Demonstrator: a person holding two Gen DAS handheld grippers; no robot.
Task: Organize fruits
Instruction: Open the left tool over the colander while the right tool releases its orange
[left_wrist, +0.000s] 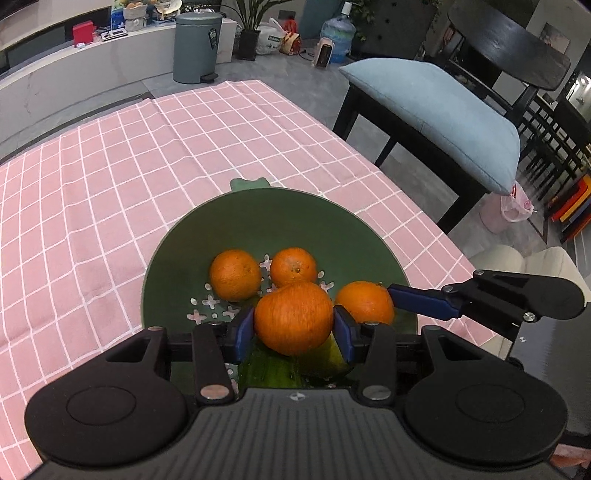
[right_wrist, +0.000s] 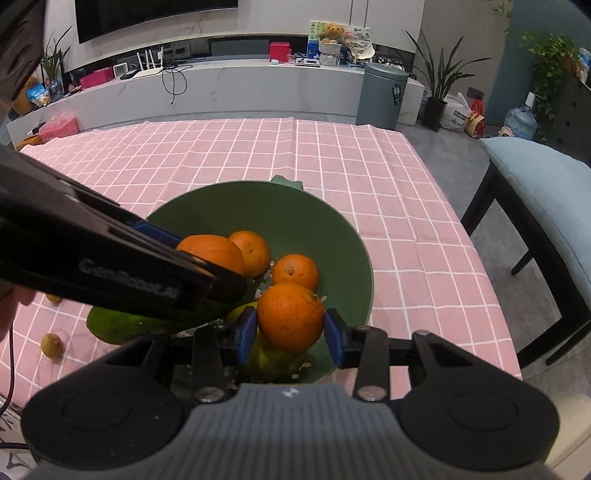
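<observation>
A green colander bowl (left_wrist: 258, 214) stands on the pink checked tablecloth, and two oranges (left_wrist: 234, 273) (left_wrist: 293, 266) lie on its perforated bottom. My left gripper (left_wrist: 294, 315) is shut on a third orange (left_wrist: 293, 332) over the bowl's near side. Another orange (left_wrist: 364, 299) comes in from the right, with a blue finger (left_wrist: 421, 301) of the right gripper against it. In the right wrist view my right gripper (right_wrist: 290, 326) is shut on that orange (right_wrist: 290, 314). The left gripper (right_wrist: 207, 254) reaches in from the left with its orange (right_wrist: 212, 251), and the bowl's two oranges (right_wrist: 253, 253) (right_wrist: 295, 271) lie behind.
Yellow-green fruit (right_wrist: 273, 360) lies under the held oranges, and a green piece (right_wrist: 114, 326) shows left of the bowl. Two small brown fruits (right_wrist: 51, 345) (right_wrist: 54, 297) sit on the cloth (right_wrist: 406, 206) at the left. A dark chair with a blue cushion (left_wrist: 436, 110) stands past the table's right edge.
</observation>
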